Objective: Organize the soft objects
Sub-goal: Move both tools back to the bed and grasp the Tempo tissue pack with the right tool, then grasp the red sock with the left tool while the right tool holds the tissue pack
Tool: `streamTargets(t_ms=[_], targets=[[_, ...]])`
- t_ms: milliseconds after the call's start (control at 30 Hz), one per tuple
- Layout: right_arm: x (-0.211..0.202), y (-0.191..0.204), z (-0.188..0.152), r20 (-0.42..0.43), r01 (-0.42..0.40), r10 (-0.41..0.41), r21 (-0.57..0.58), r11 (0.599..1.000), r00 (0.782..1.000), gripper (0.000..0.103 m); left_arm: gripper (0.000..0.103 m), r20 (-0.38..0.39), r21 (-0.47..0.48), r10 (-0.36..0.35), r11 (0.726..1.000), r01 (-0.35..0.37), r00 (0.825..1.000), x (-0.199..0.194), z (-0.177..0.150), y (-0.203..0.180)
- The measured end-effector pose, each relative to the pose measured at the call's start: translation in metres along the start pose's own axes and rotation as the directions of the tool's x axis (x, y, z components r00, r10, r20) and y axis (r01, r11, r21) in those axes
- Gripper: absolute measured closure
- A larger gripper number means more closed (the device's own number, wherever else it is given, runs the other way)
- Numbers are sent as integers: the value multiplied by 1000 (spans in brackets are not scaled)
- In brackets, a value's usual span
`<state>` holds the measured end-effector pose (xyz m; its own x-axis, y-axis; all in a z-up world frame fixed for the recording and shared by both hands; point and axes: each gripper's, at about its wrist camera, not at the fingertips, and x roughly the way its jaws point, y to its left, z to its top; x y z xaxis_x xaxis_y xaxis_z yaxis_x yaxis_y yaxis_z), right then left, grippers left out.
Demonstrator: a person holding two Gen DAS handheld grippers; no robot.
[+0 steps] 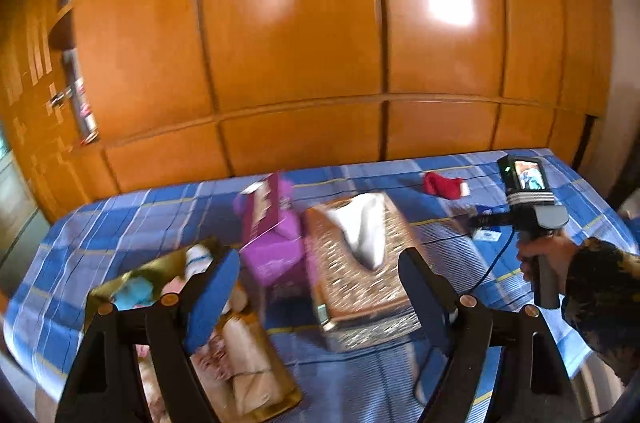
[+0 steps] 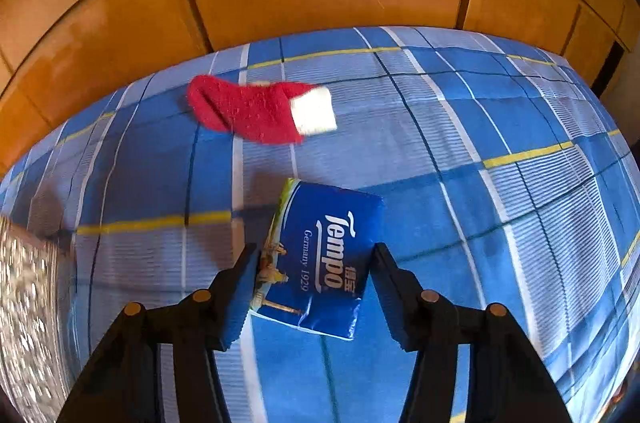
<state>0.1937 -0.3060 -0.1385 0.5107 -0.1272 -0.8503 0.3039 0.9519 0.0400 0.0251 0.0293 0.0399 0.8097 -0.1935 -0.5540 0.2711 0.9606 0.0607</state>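
A bed covered in a blue plaid sheet (image 2: 500, 127) stands against a wall of glossy orange-brown wooden cabinets (image 1: 288, 23). In the right wrist view, the right gripper (image 2: 316, 263) points steeply down with its jaws partly apart around a blue Tempo tissue pack (image 2: 324, 255); the left blue pad touches the pack's edge, while the right pad appears just clear of it, so a firm grip cannot be told. At twelve o'clock from the pack, well apart, lies a red sock with a white cuff (image 2: 256, 111) flat on the sheet. In the left wrist view, the left gripper (image 1: 320, 279) hangs wide open with nothing between its fingers. Beyond its fingers stands a shiny patterned tissue box (image 1: 360, 263) with white tissue poking from the top. At ten o'clock from that box, touching it, is a purple carton (image 1: 276, 243). At eight o'clock sits a gold tray (image 1: 248, 363) holding rolled cloth items. At three o'clock, a hand (image 1: 548, 255) in a dark patterned sleeve holds the other gripper's handle.
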Motion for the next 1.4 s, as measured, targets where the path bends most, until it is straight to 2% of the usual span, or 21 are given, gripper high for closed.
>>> streamTargets(t_ms=[133, 233, 300, 367, 433, 533, 633, 767, 867, 1000, 1167, 1333, 1367, 1400], targets=[[-16, -22, -24, -20, -35, 34, -47, 998, 999, 47, 21, 13, 67, -42, 997, 41, 999, 10, 22, -24], [-31, -43, -49, -18, -59, 58, -71, 996, 998, 47, 21, -19, 89, -96, 991, 98, 995, 28, 44, -48], [-42, -54, -68, 17, -53, 55, -94, 994, 998, 46, 21, -47, 99, -125, 987, 130, 991, 41, 56, -65], [-46, -63, -80, 53, -60, 65, -91, 994, 997, 47, 21, -116, 83, -172, 980, 182, 978, 62, 70, -87], [-44, -68, -87, 62, -74, 79, -74, 994, 995, 48, 21, -178, 42, -231, 969, 242, 957, 84, 80, -106], [-43, -67, -96, 132, -69, 79, -84, 994, 988, 48, 21, -236, 16, -257, 963, 268, 937, 117, 90, -142], [-42, -63, -100, 173, -39, 55, -98, 994, 983, 49, 21, -296, -37, -270, 962, 271, 916, 156, 94, -172], [-41, -68, -100, 184, -60, 74, -81, 995, 980, 49, 21, -372, -118, -265, 964, 238, 890, 213, 90, -196], [-41, -69, -102, 197, -65, 79, -77, 995, 977, 49, 21, -389, -128, -228, 973, 193, 892, 248, 86, -207], [-42, -72, -104, 209, -86, 98, -66, 994, 973, 49, 16, -401, -91, -181, 983, 158, 898, 287, 82, -224], [-42, -75, -105, 220, -114, 122, -49, 992, 968, 48, 9, -396, -66, -145, 989, 129, 907, 330, 86, -241], [-42, -77, -106, 231, -128, 134, -40, 991, 964, 48, 7, -401, -54, -120, 993, 108, 908, 370, 87, -253], [-42, -77, -106, 231, -129, 135, -40, 991, 964, 48, 11, -415, -41, -122, 992, 116, 902, 378, 85, -256], [-42, -77, -106, 232, -130, 136, -40, 991, 963, 48, 40, -428, -17, -107, 994, 110, 897, 384, 80, -258]])
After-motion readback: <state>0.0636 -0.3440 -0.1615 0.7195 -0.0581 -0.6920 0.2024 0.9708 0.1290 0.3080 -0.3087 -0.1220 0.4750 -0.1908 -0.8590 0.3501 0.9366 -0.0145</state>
